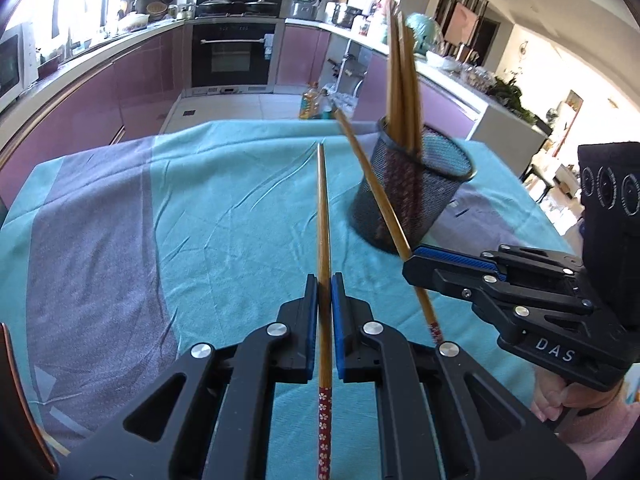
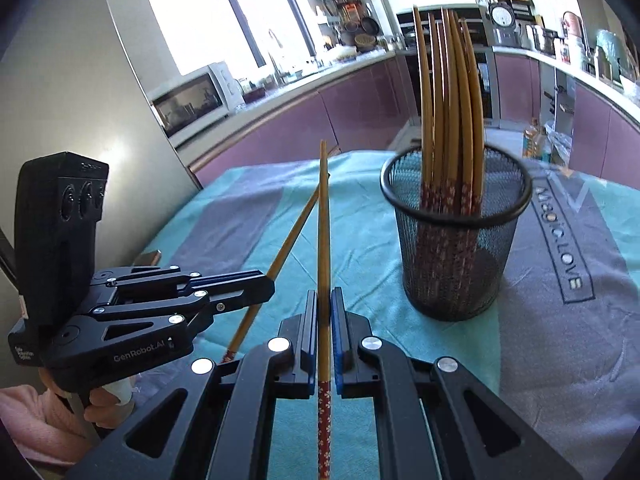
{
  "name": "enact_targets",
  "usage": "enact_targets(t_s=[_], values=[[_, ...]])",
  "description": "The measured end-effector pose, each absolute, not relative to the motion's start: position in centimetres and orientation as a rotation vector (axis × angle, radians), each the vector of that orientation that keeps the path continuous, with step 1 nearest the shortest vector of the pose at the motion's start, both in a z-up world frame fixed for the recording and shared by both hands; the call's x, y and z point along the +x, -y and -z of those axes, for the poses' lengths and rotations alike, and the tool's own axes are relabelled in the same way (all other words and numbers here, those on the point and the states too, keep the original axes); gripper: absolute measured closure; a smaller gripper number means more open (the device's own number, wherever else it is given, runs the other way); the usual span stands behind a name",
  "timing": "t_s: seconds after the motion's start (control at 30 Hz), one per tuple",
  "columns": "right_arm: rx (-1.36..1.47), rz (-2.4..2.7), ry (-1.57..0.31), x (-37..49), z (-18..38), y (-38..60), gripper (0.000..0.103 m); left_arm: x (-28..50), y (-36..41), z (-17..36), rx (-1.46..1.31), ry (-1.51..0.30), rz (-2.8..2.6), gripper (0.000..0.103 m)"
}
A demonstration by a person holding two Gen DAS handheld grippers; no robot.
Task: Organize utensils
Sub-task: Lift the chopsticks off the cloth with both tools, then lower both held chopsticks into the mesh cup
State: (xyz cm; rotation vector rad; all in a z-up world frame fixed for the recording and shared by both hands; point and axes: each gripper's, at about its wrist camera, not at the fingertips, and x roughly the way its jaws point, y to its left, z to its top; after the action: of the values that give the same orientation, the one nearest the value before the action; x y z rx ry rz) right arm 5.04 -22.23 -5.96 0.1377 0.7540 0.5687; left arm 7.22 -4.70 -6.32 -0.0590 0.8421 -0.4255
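Observation:
My left gripper (image 1: 324, 280) is shut on a wooden chopstick (image 1: 323, 216) with a red flowered end, pointing forward above the table. My right gripper (image 2: 324, 294) is shut on a second such chopstick (image 2: 323, 232). In the left wrist view the right gripper (image 1: 412, 258) shows at the right with its chopstick (image 1: 372, 188) slanting in front of a black mesh cup (image 1: 416, 196). The cup (image 2: 456, 248) stands upright ahead and right of the right gripper and holds several chopsticks (image 2: 450, 100). The left gripper (image 2: 268, 284) shows at the left with its chopstick (image 2: 288, 248).
The table carries a teal and grey cloth (image 1: 180, 220) with lettering (image 2: 560, 240). Beyond the far edge are kitchen cabinets (image 1: 120, 92), an oven (image 1: 234, 54) and a counter (image 2: 280, 88) with a microwave (image 2: 192, 98). A steel fridge wall (image 2: 80, 80) stands left.

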Motion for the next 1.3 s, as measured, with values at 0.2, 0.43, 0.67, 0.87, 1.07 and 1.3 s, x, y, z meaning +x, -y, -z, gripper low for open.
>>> enact_targets(t_s=[0.2, 0.43, 0.67, 0.87, 1.07, 1.3], values=[[0.16, -0.585, -0.693, 4.2, 4.1, 23.2, 0.097, 6.7, 4.8, 3.7, -0.089, -0.795, 0.492, 0.095], [0.186, -0.588, -0.625, 3.6, 2.0, 24.6, 0.097, 6.3, 4.8, 0.8, -0.112, -0.728, 0.531, 0.095], [0.186, -0.564, -0.542, 3.9, -0.8, 26.2, 0.097, 6.8, 4.9, -2.3, -0.122, -0.654, 0.542, 0.095], [0.17, -0.535, -0.47, 4.2, -3.4, 27.7, 0.097, 7.7, 5.1, -5.3, -0.126, -0.582, 0.557, 0.095], [0.152, -0.505, -0.414, 4.9, -5.6, 28.9, 0.097, 8.3, 6.2, -8.4, -0.119, -0.516, 0.578, 0.095], [0.144, -0.483, -0.388, 6.0, -6.3, 29.4, 0.097, 8.8, 7.8, -10.8, -0.093, -0.458, 0.594, 0.095]])
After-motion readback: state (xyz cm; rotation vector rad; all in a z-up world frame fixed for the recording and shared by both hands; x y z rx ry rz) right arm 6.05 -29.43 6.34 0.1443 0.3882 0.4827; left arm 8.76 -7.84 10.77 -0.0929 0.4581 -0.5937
